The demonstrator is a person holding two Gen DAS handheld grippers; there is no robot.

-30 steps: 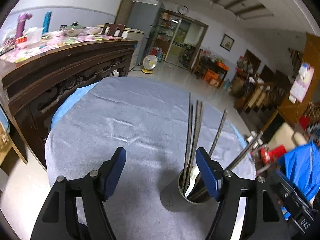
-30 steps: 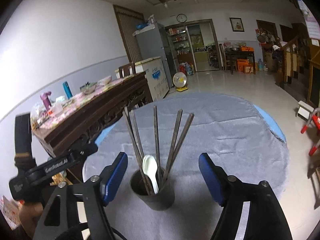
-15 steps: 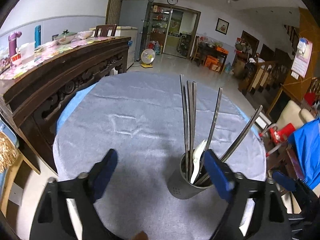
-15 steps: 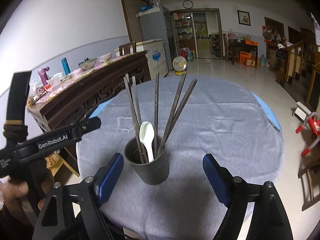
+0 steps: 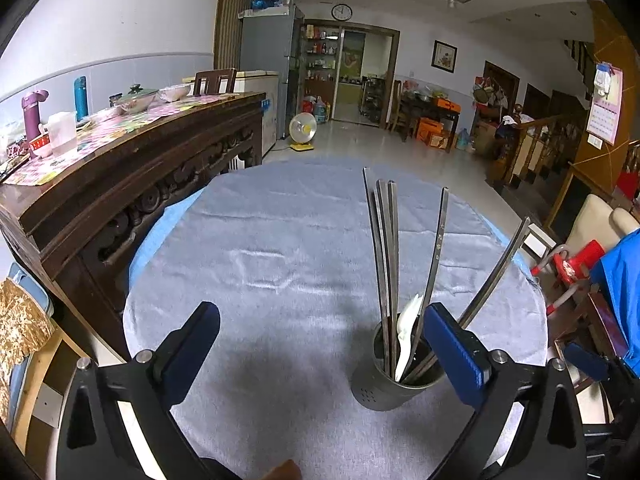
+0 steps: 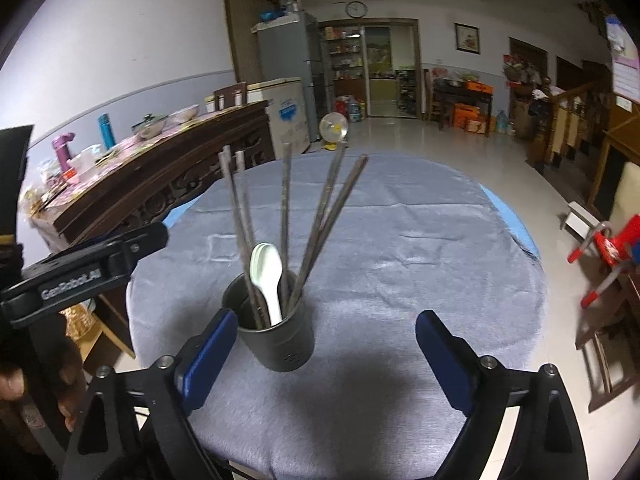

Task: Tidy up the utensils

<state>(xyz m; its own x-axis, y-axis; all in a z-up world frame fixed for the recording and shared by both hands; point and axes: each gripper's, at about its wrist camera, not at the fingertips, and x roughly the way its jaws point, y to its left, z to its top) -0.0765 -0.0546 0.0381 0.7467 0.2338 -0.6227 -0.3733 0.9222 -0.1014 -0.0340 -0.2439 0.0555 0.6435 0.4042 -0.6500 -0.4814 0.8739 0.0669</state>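
The dark utensil holder stands upright on the near part of the cloth-covered surface, with the metal chopsticks and white spoon fanned inside, so sorting looks finished. The left tool and right tool are both opening wide with nothing between their pads. Only the right view shows the hand holding the left tool.

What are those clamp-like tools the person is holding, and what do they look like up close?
Each is a black plastic hand-held gripper with two angular fingers tipped with blue pads and fixed by silver bolts. The left gripper and right gripper look alike. Seen from the right wrist view, the left one's side carries white "GenRobot.AI" lettering. No sleeves or cables are visible.
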